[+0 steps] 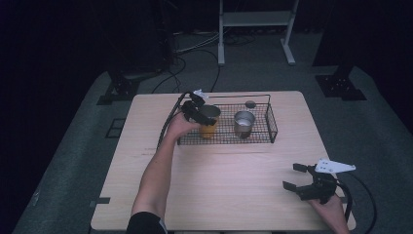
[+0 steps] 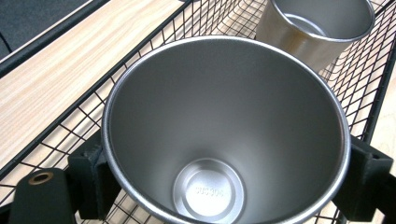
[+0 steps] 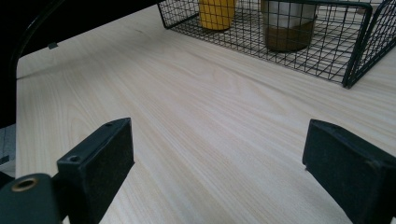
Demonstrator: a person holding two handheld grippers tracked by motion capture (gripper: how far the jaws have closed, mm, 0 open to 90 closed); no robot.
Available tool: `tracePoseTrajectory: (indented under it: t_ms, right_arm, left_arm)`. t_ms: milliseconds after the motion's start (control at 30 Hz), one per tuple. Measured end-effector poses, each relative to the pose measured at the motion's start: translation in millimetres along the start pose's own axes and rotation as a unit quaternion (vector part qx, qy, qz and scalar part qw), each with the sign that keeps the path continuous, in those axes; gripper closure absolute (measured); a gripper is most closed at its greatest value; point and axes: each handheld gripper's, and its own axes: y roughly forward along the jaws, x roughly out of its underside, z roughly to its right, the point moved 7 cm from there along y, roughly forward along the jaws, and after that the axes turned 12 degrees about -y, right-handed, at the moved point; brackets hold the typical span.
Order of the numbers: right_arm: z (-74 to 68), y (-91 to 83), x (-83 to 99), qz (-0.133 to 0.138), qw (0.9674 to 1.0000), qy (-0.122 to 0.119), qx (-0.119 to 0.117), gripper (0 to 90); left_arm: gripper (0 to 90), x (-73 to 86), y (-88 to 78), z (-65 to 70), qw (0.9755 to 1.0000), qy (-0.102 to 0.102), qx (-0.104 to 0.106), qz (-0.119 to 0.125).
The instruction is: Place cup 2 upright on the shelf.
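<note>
Steel cup with a yellow outside, clamped between the black pads of the left gripper, one pad on each side of the rim as seen in the left gripper view. Standing upright, or close to it, in the left part of the black wire basket, which sits at the far middle of the wooden table. Polished inside, with a stamped mark on the bottom too small to read. Whether resting on the mesh floor or held just above it, hard to tell from these views.

Second cup, plain bare steel, upright in the middle of the same basket, right of the held cup and clear of it. Small dark round object near the far rail of the basket, too dim to name.

Left forearm stretched from the near edge up to the basket's left end, cable looping back from the gripper.

Right gripper at the near right corner of the table, well apart from the basket, jaws spread wide with only bare wood between them. Grey three-cornered plate on top, cable curling off to the right. Hand resting low by the table edge.
</note>
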Motion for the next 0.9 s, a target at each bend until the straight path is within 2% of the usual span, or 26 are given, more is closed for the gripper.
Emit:
tracePoseTrajectory:
  t_ms: [200, 433, 900]
  right_arm:
    - [-0.8, -0.1, -0.7, -0.001, 1.0, -0.001, -0.001, 8.0]
    - [-1.7, 0.4, -1.3, -0.001, 1.0, -0.004, -0.001, 8.0]
    - [-1.6, 0.4, -1.1, -0.003, 1.0, -0.004, -0.001, 8.0]
  left_arm:
    - [12.4, 5.1, -3.6, -0.4, 1.0, 0.004, -0.004, -0.004]
    - [10.8, 13.5, -9.6, -4.6, 0.9999, -0.003, -0.007, -0.009]
    - [8.7, 17.6, -14.3, -4.5, 1.0, -0.004, -0.006, 0.004]
